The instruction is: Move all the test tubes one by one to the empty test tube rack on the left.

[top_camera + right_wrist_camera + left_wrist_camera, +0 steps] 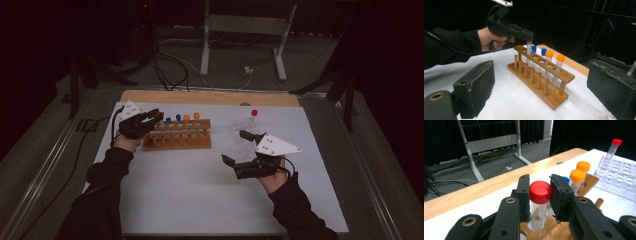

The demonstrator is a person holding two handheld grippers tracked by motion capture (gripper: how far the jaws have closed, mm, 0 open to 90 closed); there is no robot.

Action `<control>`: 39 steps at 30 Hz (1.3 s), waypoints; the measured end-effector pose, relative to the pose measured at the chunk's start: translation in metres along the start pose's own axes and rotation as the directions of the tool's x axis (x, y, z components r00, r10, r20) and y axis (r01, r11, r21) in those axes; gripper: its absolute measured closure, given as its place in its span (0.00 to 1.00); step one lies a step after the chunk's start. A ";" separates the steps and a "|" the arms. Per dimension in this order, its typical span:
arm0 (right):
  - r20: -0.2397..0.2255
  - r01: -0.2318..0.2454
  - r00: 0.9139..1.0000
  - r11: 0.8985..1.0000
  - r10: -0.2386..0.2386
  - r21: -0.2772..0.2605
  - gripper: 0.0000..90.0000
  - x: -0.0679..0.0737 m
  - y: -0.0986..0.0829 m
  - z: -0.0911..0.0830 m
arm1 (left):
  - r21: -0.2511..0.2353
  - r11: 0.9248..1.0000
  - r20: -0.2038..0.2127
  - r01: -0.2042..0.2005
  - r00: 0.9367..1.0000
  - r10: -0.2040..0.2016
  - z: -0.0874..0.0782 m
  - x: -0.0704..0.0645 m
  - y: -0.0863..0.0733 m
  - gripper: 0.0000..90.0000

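**Desk:** What is in hand at the counter (200, 200) right now?

**Operator:** My left tongs (540, 195) are pinching the red-capped tube (540, 202) by its cap, jaws pressed against both sides. The tube stands upright at the left end of the wooden rack (176, 136), its lower part inside a hole. From the pictures alone I cannot tell whether it is going in or coming out; I judge this to be the transfer step between racks.

**Desk:** And the other hand?

**Operator:** My right tongs (235, 147) hang spread wide, holding nothing, near the clear plastic rack (621, 173), where a second red-capped tube (253, 119) stands at the far side. Two blue-capped tubes (538, 53) and two orange-capped tubes (555, 62) fill the wooden rack's other holes.

**Desk:** What does the next move call for?

**Operator:** A straight vertical travel, I reckon, keeping the tube plumb so it doesn't bind in the hole or nudge its blue neighbour just beside it.
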State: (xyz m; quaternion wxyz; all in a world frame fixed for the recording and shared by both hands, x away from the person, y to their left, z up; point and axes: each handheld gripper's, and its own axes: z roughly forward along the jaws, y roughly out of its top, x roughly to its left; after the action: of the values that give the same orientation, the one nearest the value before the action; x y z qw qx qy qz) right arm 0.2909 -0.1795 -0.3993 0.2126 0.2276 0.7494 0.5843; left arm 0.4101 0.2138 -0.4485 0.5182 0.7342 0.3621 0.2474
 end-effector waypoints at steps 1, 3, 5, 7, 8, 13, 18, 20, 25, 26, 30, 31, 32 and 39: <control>0.000 0.001 1.000 1.000 -0.001 0.001 0.08 0.000 0.000 0.000 | 0.004 1.000 -0.002 -0.004 1.000 0.004 0.001 0.000 -0.001 0.80; 0.002 0.003 1.000 1.000 -0.003 -0.001 0.08 0.001 0.000 0.000 | 0.007 1.000 0.000 0.005 1.000 -0.005 0.001 0.000 -0.003 0.80; 0.003 0.005 1.000 1.000 -0.005 0.002 0.08 0.000 0.000 0.000 | 0.012 1.000 -0.003 0.003 1.000 -0.003 0.002 0.000 -0.005 0.80; 0.006 0.007 1.000 1.000 -0.007 0.004 0.08 0.000 -0.001 0.000 | 0.010 1.000 -0.001 0.011 1.000 -0.011 0.003 0.000 -0.008 0.80; 0.000 -0.001 1.000 1.000 0.001 0.003 0.08 -0.001 -0.001 0.000 | 0.007 1.000 0.001 0.016 1.000 -0.016 0.003 0.000 -0.009 0.80; -0.008 -0.009 1.000 1.000 0.010 0.027 0.09 -0.006 0.000 0.000 | 0.014 0.999 -0.001 0.029 1.000 -0.029 -0.002 0.001 -0.004 0.66; 0.008 -0.059 0.998 0.998 0.058 0.016 0.09 -0.021 -0.001 -0.004 | -0.040 0.999 0.054 0.036 0.998 -0.034 -0.024 -0.003 0.010 0.24; 0.050 -0.083 0.995 0.996 0.082 0.016 0.09 -0.033 -0.002 -0.006 | -0.057 0.998 0.088 0.036 0.996 -0.031 -0.032 -0.007 0.013 0.14; 0.177 -0.094 0.981 0.994 0.082 0.056 0.09 -0.067 -0.012 -0.007 | -0.074 0.997 0.160 0.005 0.987 0.007 -0.049 -0.027 0.012 0.02; 0.202 -0.107 0.975 0.992 0.092 0.069 0.10 -0.076 -0.015 -0.007 | -0.076 0.997 0.166 0.004 0.986 0.009 -0.052 -0.031 0.011 0.02; 0.288 -0.187 0.947 0.973 0.142 0.136 0.20 -0.109 -0.029 0.000 | -0.092 0.996 0.199 -0.006 0.980 0.025 -0.060 -0.044 0.009 0.02; 0.297 -0.208 0.942 0.965 0.154 0.157 0.22 -0.117 -0.033 0.004 | -0.091 0.996 0.210 -0.005 0.977 0.024 -0.061 -0.046 0.009 0.02; 0.300 -0.231 0.938 0.958 0.172 0.173 0.28 -0.124 -0.036 0.007 | -0.091 0.996 0.221 -0.007 0.975 0.027 -0.062 -0.048 0.009 0.02; 0.311 -0.318 0.920 0.915 0.236 0.247 0.49 -0.154 -0.058 0.036 | -0.095 0.995 0.232 -0.020 0.972 0.041 -0.065 -0.056 0.006 0.02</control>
State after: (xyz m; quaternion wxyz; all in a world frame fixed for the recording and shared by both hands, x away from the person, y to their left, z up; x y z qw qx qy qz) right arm 0.4306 -0.2548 -0.4558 0.1926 0.4403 0.7503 0.4539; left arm 0.3293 0.2068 -0.4202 0.5866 0.7392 0.2755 0.1835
